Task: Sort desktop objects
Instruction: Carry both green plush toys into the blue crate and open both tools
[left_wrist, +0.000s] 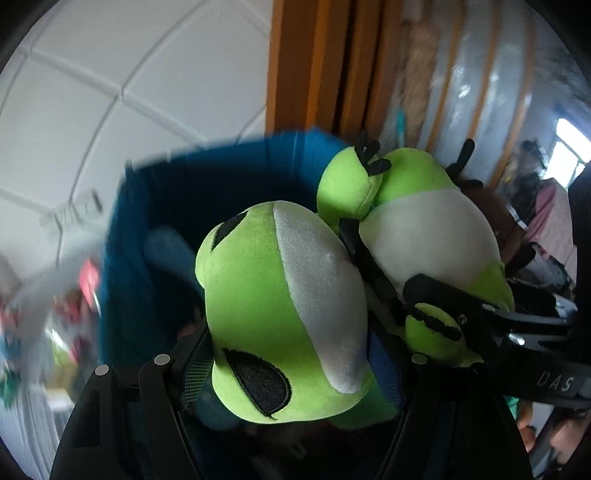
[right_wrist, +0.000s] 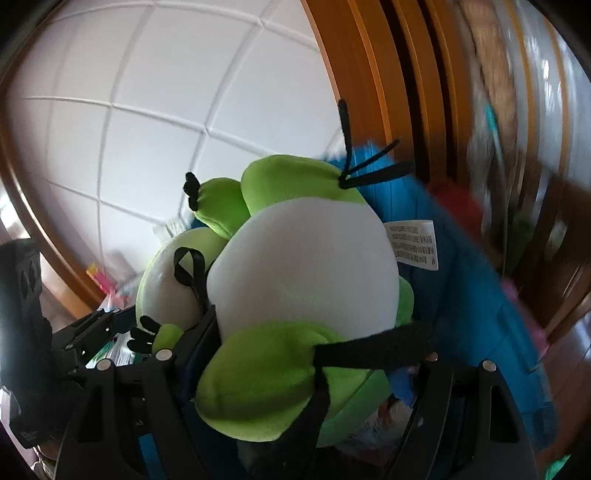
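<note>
Above the open blue bin (left_wrist: 155, 206), a green and white plush frog (left_wrist: 280, 314) fills both views. The left gripper (left_wrist: 299, 365) clamps its head between both fingers; the right gripper (right_wrist: 295, 362) clamps its belly and leg. A small white label (right_wrist: 413, 243) hangs from its side.

My frog plush toy (left_wrist: 280, 314) is soft, matt green-and-white velour with stitched black felt eyes; my left hand-held gripper (left_wrist: 295, 365) is matt black plastic; the door frame (right_wrist: 354, 74) is glossy varnished wood.
</note>
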